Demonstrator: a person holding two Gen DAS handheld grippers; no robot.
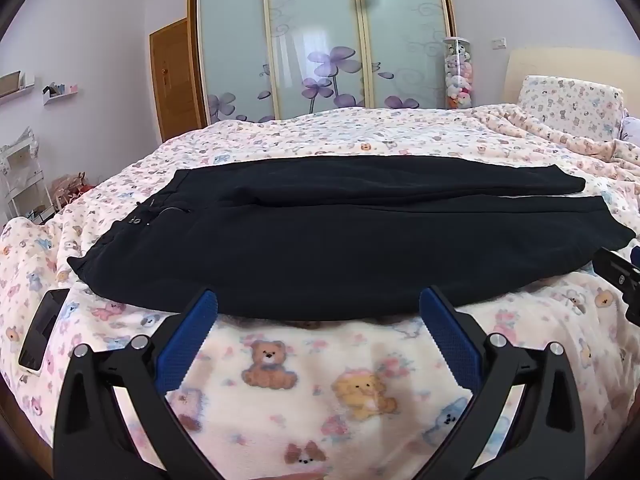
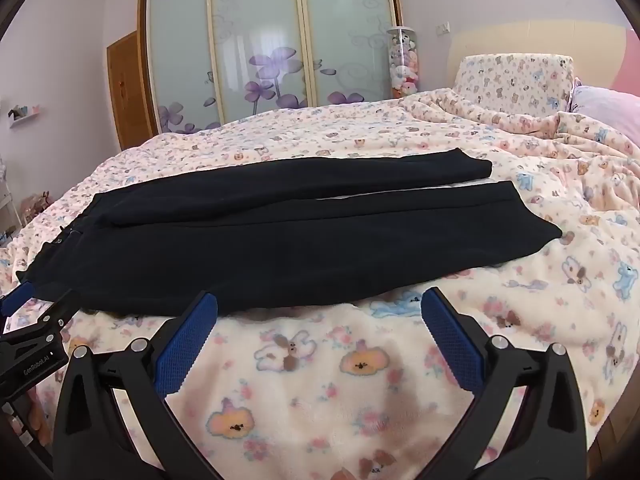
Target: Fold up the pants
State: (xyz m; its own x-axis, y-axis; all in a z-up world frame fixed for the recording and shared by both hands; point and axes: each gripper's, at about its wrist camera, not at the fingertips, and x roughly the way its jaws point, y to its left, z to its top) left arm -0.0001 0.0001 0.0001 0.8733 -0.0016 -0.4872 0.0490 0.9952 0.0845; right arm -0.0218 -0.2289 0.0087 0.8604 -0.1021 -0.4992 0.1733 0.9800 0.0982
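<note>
Black pants (image 1: 340,236) were laid flat across a bear-printed blanket (image 1: 320,380), the waistband to the left and the two legs stretched to the right. The left gripper (image 1: 319,300) was held with its blue-padded fingers (image 1: 188,340) spread wide, the tips just at the near edge of the pants. A black phone-like object (image 1: 44,328) was seen at the left.

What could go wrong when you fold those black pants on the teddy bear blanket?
Three things might go wrong. The jaws could pinch the fluffy blanket along with the pants, since the hem lies flat on it. The two legs are slightly apart, so the fold might end up crooked. A black phone-like object near the waist could get nudged.
</note>
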